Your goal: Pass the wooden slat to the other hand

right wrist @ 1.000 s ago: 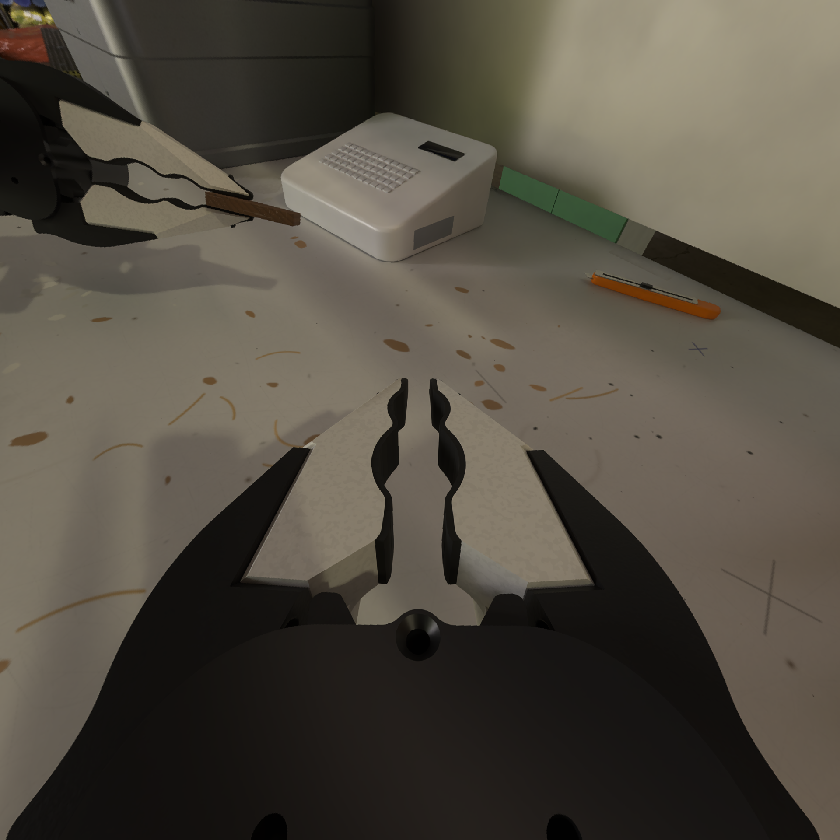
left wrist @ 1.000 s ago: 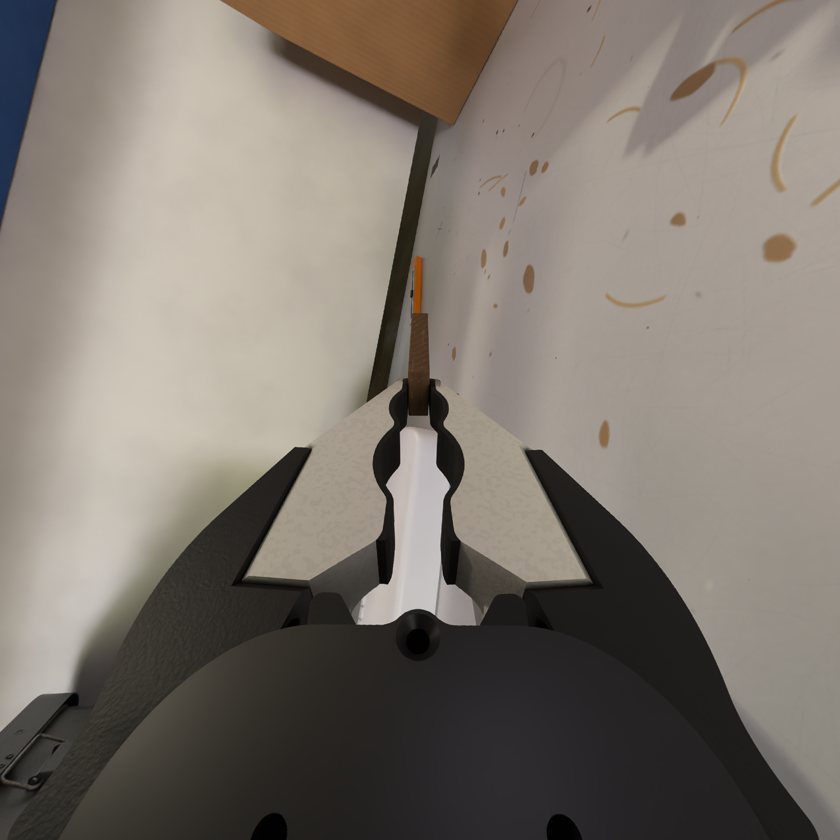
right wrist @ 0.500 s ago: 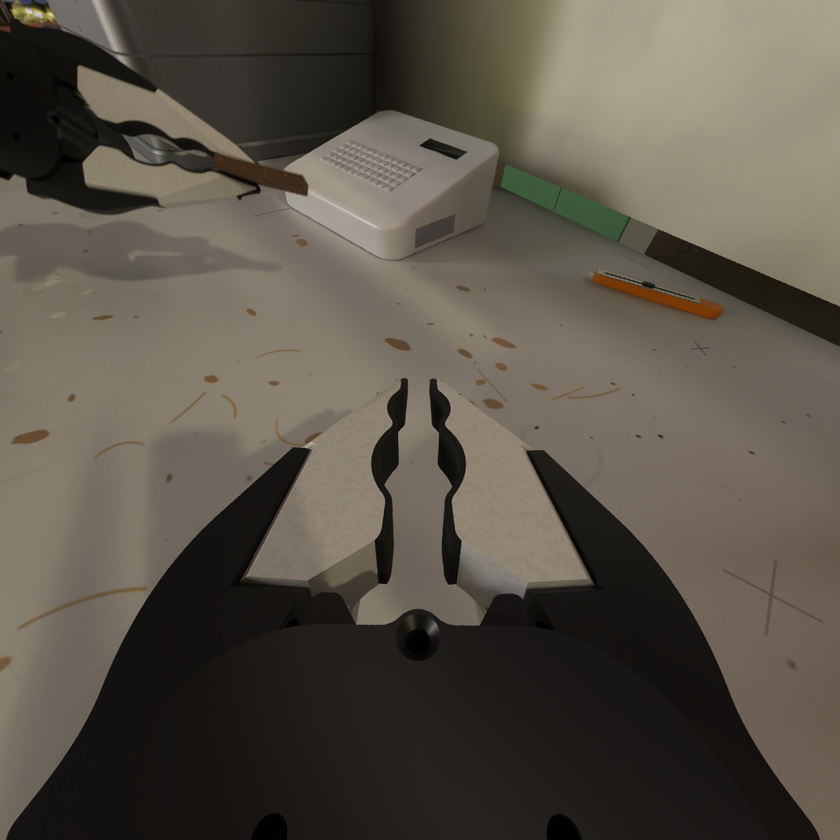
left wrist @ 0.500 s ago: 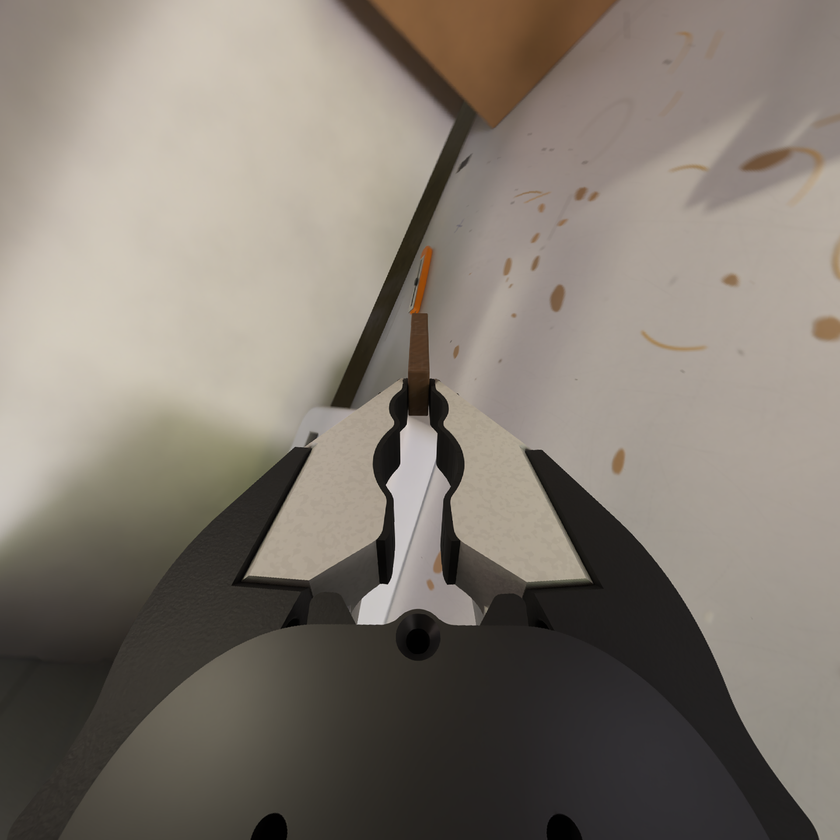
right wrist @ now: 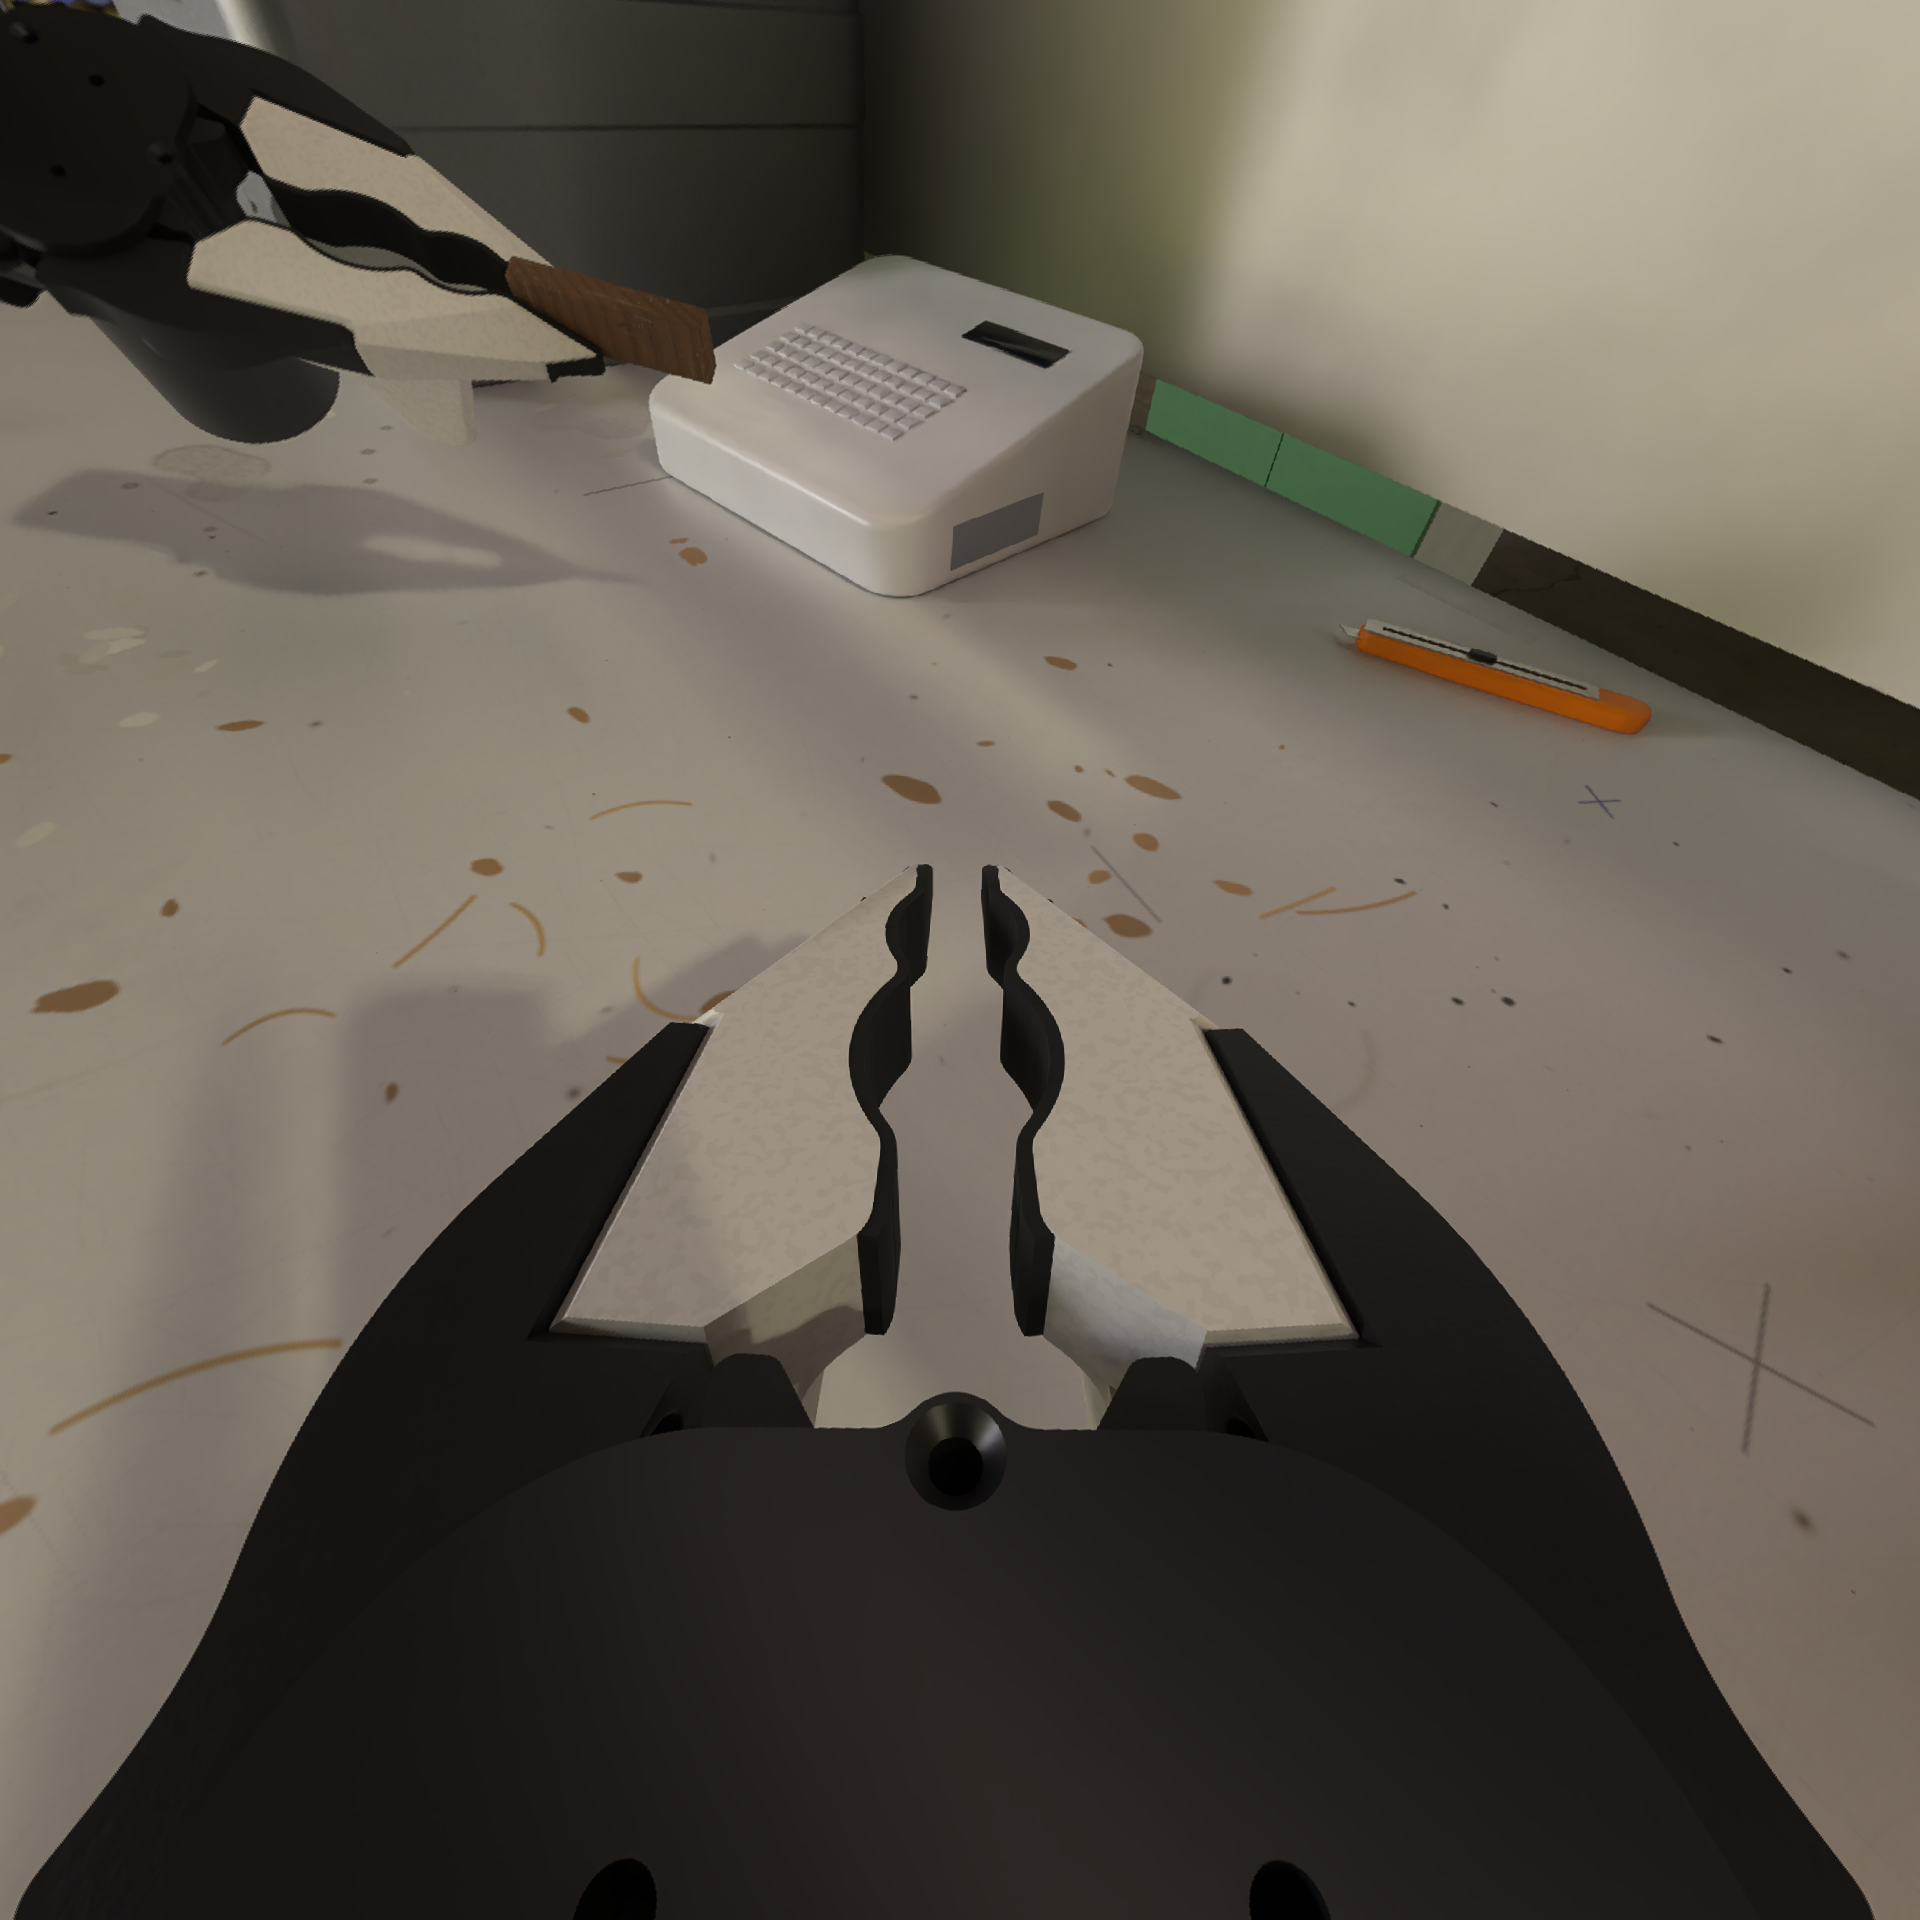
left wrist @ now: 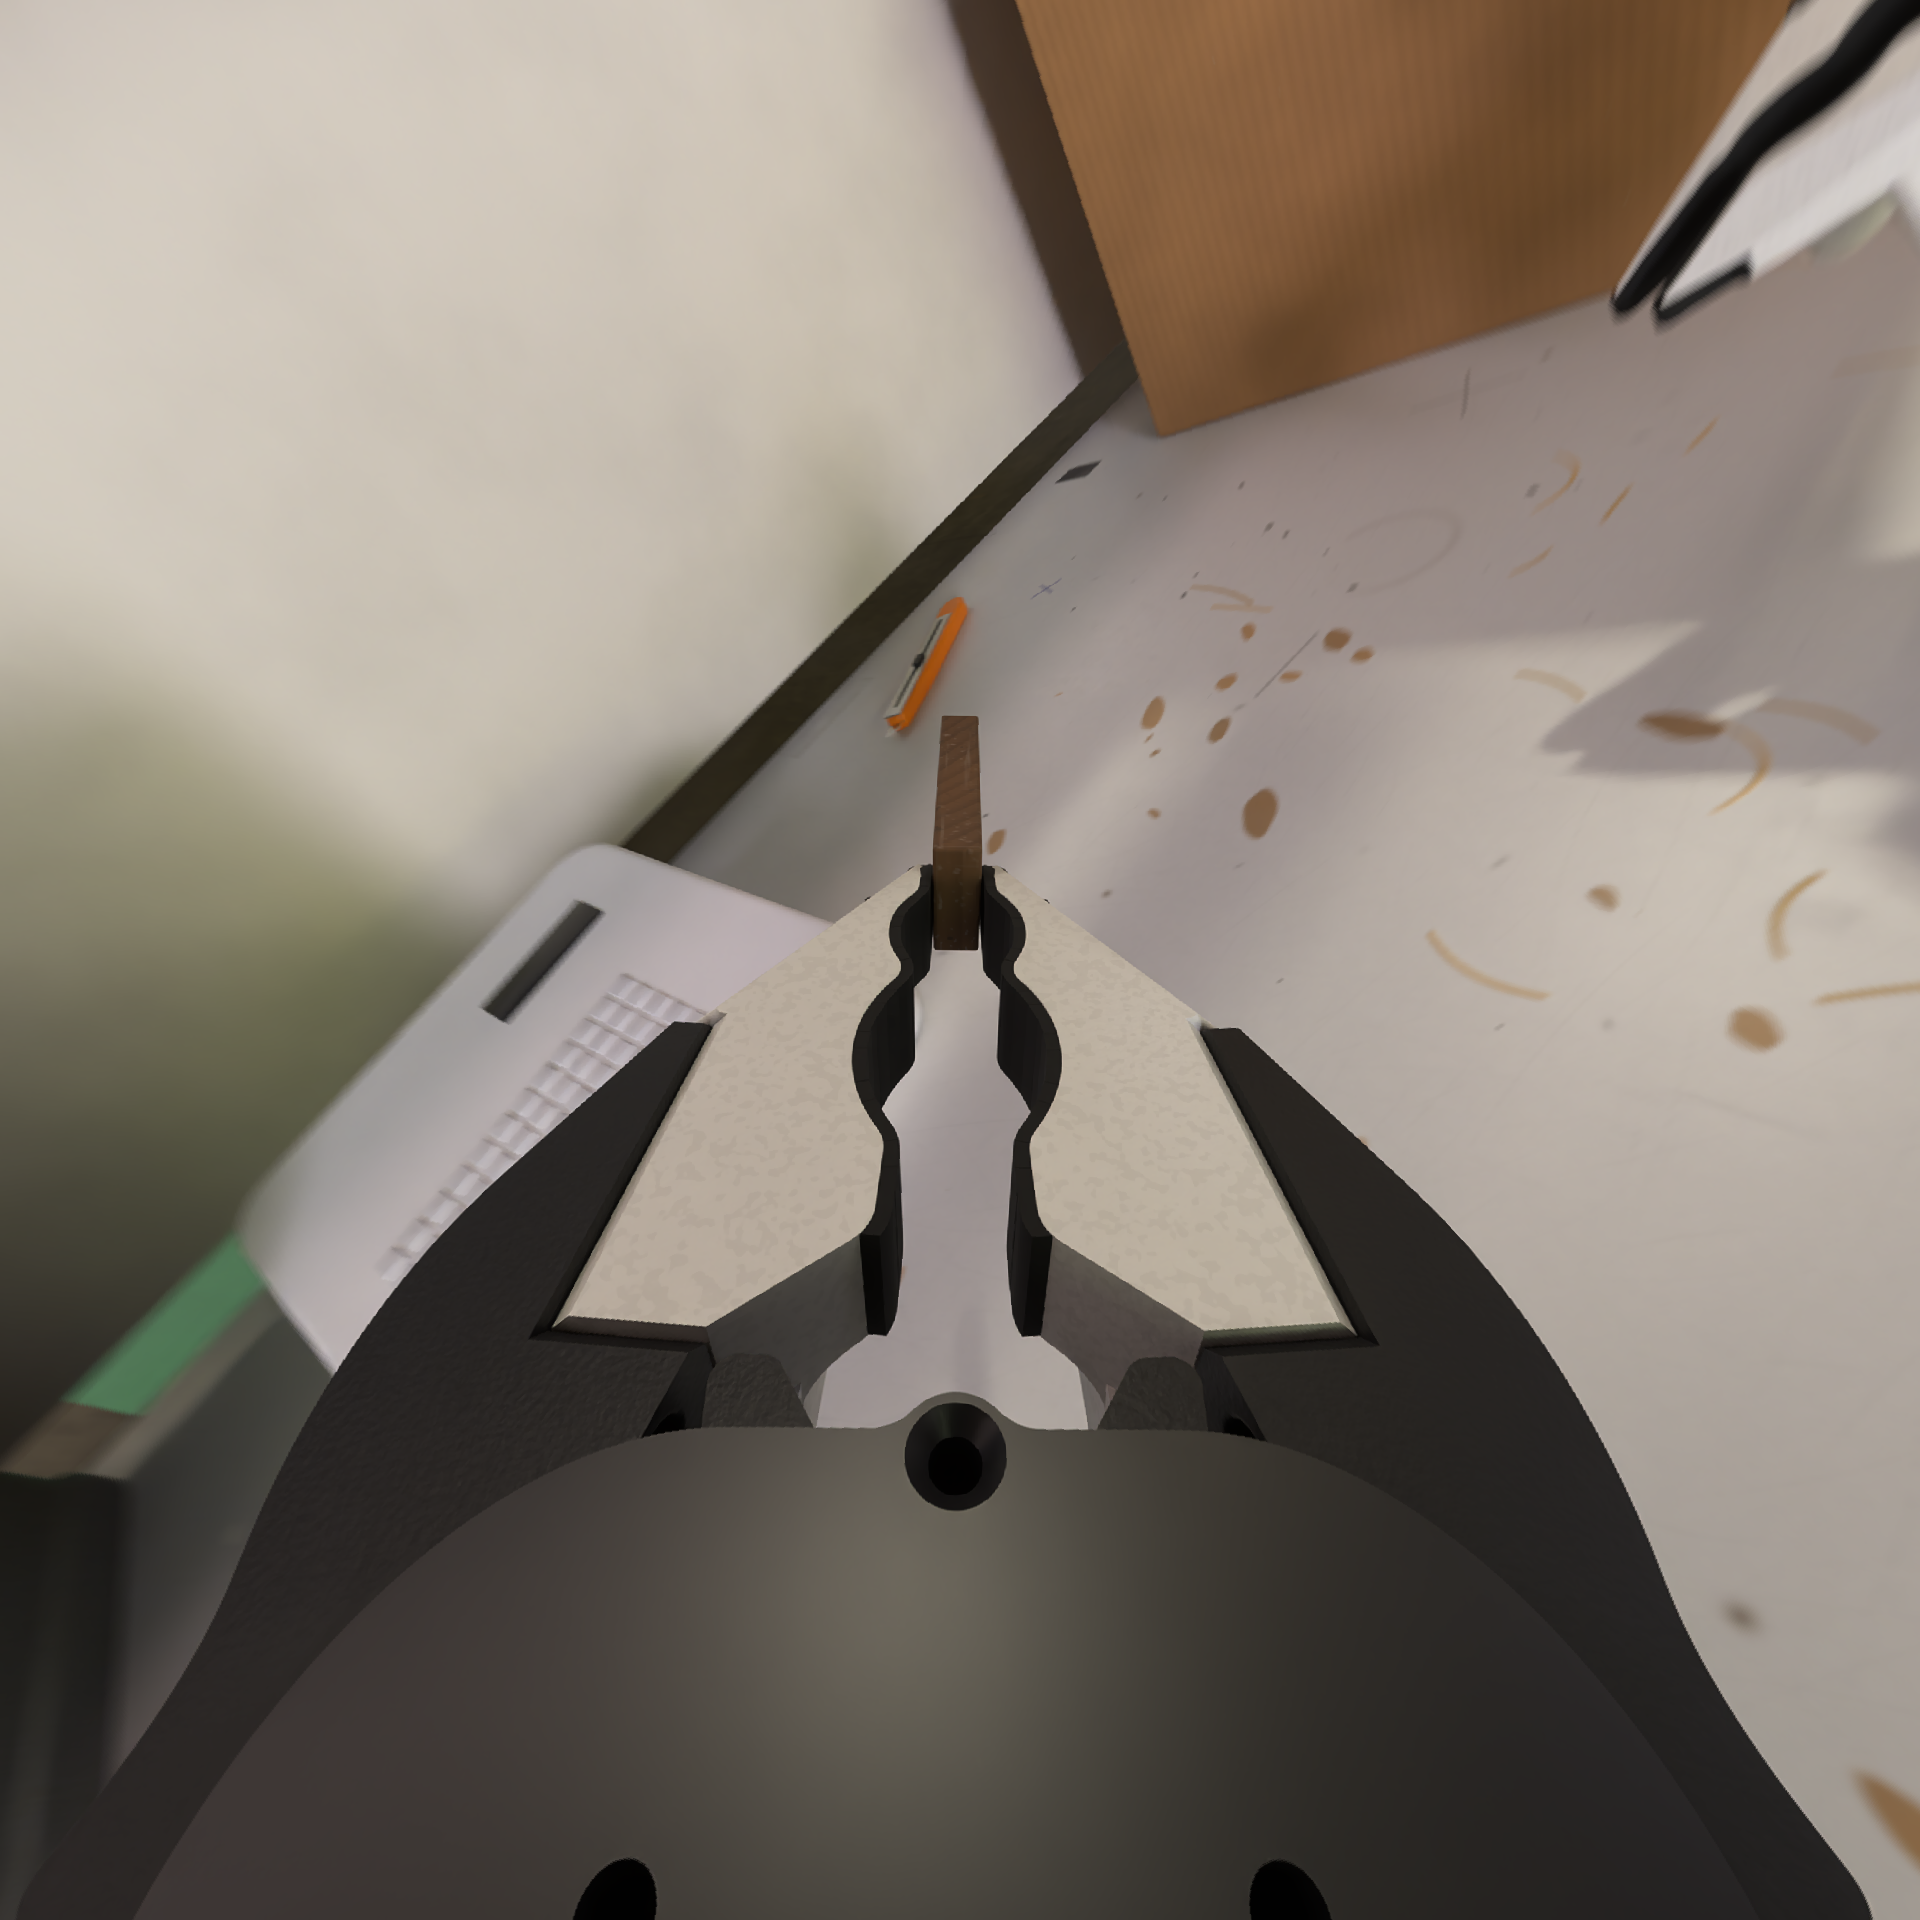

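I am gripping the wooden slat (left wrist: 957,821) at my left gripper's (left wrist: 956,883) tips, airborne at ten o'clock from my right gripper (right wrist: 956,883), whose fingers are gaping with nothing between. The stained tabletop (right wrist: 727,707) is lying open between us; white device (right wrist: 904,426), orange knife (right wrist: 1496,675) near the wall edge.

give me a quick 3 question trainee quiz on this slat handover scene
1. True or false: the brown wooden slat is clamped at the fingertips of the left gripper.
2. The right gripper holds: A) the slat B) the orange utility knife C) nothing
3. Fill in: the slat's free end hangs in front of the white slanted ____ box with a grid of keys.

Key
1. True.
2. C; its jaws stand slightly apart, empty, over the speckled tabletop.
3. Plastic.
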